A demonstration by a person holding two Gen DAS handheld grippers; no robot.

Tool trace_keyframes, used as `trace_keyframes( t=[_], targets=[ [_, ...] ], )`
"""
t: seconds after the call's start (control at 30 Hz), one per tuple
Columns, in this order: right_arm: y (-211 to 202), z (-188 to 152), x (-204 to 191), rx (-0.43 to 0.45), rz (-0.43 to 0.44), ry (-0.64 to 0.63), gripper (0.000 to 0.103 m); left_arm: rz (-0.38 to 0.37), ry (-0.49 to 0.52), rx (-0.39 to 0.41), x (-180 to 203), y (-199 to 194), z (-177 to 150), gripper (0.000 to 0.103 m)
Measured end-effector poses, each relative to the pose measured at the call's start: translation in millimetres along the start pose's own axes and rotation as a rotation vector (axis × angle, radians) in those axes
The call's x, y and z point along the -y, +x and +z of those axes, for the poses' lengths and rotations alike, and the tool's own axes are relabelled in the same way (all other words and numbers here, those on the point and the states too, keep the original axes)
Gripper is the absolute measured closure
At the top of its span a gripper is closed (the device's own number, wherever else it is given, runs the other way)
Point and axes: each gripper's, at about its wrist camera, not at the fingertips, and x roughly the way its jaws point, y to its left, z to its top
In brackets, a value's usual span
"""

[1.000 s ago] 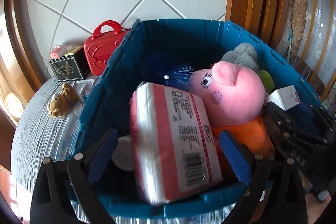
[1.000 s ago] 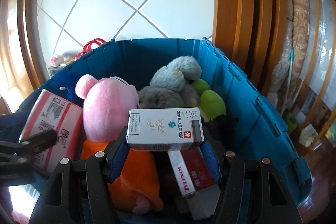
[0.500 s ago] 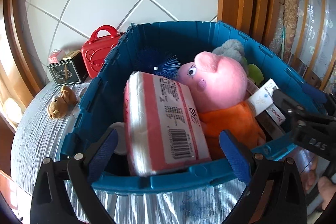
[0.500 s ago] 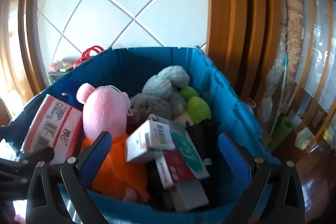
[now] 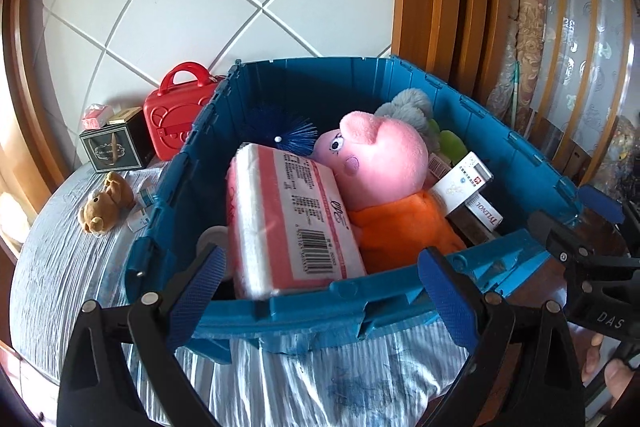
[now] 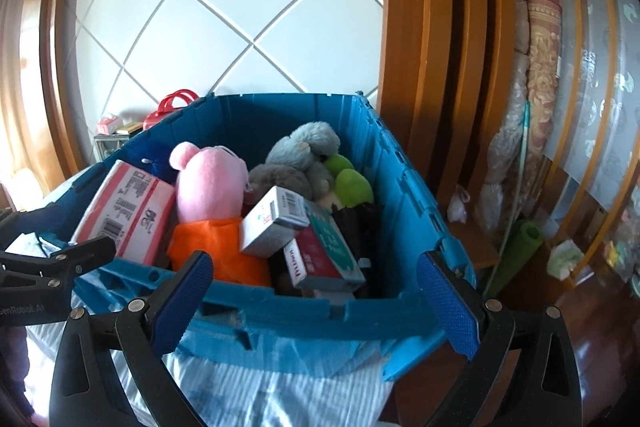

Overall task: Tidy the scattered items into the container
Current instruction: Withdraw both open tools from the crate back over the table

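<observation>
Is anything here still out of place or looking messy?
Yes. A small brown teddy bear lies on its side on the table, outside the blue crate, with a couple of small packets beside it. Inside, the white box sits tilted on the pile rather than flat.

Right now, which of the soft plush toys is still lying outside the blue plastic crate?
The small brown teddy bear. It lies on the cloth beside the blue plastic crate, while the pink pig plush in orange and the grey plush are inside.
</observation>
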Motion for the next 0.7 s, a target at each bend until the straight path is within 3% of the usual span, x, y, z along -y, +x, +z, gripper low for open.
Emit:
trace_keyframes(
  t=[0.3,0.57,0.7],
  targets=[
    [-19.8,7.2,-61.7,0.029,-0.012,-0.010,0.000,-0.022,-0.016,0.032,-70.9,-35.5,-10.4,0.005],
    [-33.5,14.7,-178.6,0.053,0.041,-0.024,0.000,0.003,-0.078,-0.019,-204.2,-51.3,-41.6,0.005],
    [-32.6,16.3,-240.2,0.061,0.059,-0.017,0.000,0.054,-0.096,-0.036,-267.6,-53.9,-59.4,0.005]
  ],
)
